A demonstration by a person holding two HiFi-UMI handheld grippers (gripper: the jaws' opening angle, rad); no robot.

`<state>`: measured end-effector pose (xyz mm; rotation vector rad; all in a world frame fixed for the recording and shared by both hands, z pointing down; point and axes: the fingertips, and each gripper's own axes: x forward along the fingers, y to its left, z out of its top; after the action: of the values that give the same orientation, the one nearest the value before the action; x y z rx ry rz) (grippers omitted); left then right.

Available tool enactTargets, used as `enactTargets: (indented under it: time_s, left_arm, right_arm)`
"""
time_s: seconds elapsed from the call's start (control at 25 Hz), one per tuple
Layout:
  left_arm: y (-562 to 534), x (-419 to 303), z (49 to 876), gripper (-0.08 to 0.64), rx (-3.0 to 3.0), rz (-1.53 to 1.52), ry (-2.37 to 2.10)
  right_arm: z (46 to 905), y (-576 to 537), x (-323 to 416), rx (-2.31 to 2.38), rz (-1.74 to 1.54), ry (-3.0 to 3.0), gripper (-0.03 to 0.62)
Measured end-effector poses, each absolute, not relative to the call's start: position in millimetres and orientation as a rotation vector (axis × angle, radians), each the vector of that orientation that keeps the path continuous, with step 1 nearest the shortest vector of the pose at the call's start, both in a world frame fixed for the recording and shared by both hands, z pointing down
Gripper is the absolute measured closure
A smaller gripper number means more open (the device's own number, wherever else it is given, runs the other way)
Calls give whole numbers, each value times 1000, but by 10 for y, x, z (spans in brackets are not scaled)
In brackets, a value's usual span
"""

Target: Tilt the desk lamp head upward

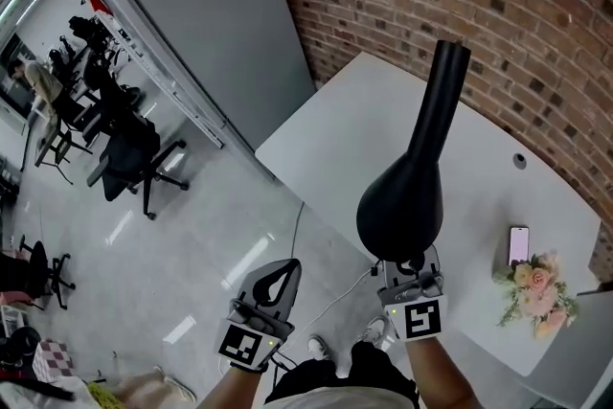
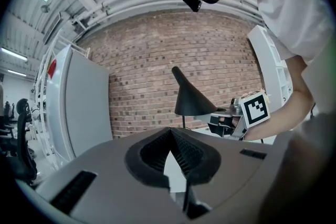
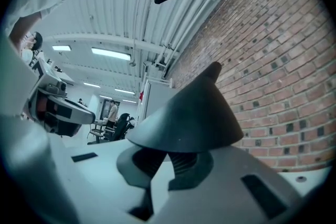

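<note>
Here, the black conical desk lamp head (image 1: 400,206) is pinched at its lower rim by the fingers of the right gripper (image 1: 412,269), reached forward over the white counter (image 1: 330,148); the left gripper (image 1: 284,267) is held alongside over the floor, fingers pressed together on nothing.

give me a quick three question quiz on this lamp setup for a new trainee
1. Multiple choice: whose tips are at the lower rim of the black desk lamp head? A the left one; B the right one; C neither.
2. Short answer: what lies next to the phone on the white table?
3. True or false: the left gripper holds the phone.

Key
1. B, the right gripper.
2. A bunch of flowers.
3. False. It is empty and off the table, over the floor.
</note>
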<state>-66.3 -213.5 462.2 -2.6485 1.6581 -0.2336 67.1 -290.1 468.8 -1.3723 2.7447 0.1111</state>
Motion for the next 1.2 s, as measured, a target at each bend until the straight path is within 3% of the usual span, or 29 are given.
enactTargets:
  time_s: [1.2]
  left_arm:
    - [-2374,-300,4416,557,-2723,-120,1486]
  right_arm:
    - [4507,-2855,572,-1335,78,2704,577]
